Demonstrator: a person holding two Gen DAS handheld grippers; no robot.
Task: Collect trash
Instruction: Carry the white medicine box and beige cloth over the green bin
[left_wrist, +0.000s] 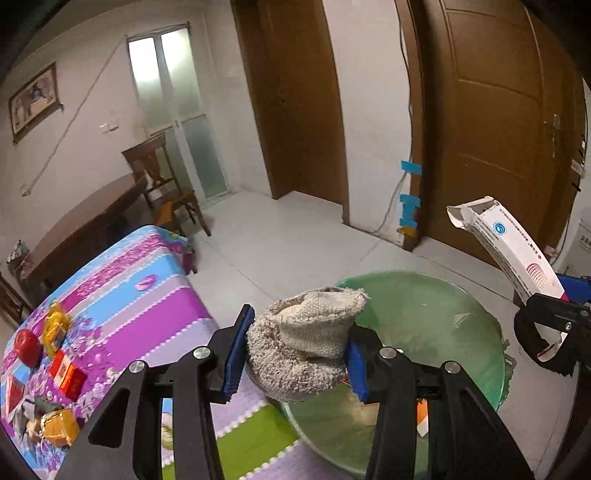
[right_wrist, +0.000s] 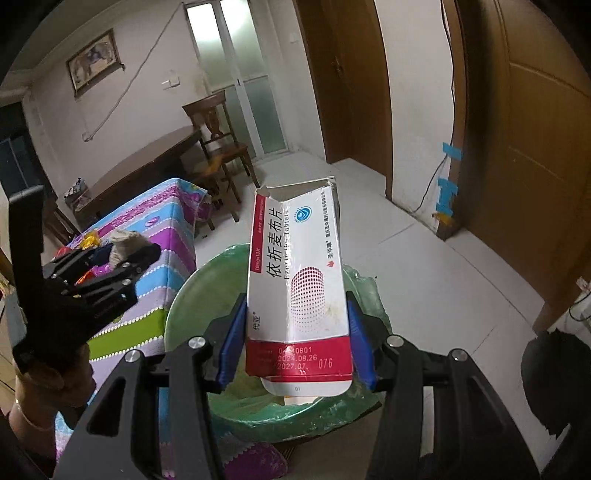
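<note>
My left gripper is shut on a crumpled beige rag and holds it over the near rim of a bin lined with a green bag. My right gripper is shut on a flattened white and red medicine box and holds it upright above the same green-lined bin. The box also shows in the left wrist view, held by the right gripper at the right. The left gripper with the rag shows in the right wrist view at the left.
A table with a striped purple, blue and green cloth stands left of the bin; on it lie a red apple, yellow wrappers and small red and orange boxes. A wooden chair and dark table stand behind. Brown doors line the wall.
</note>
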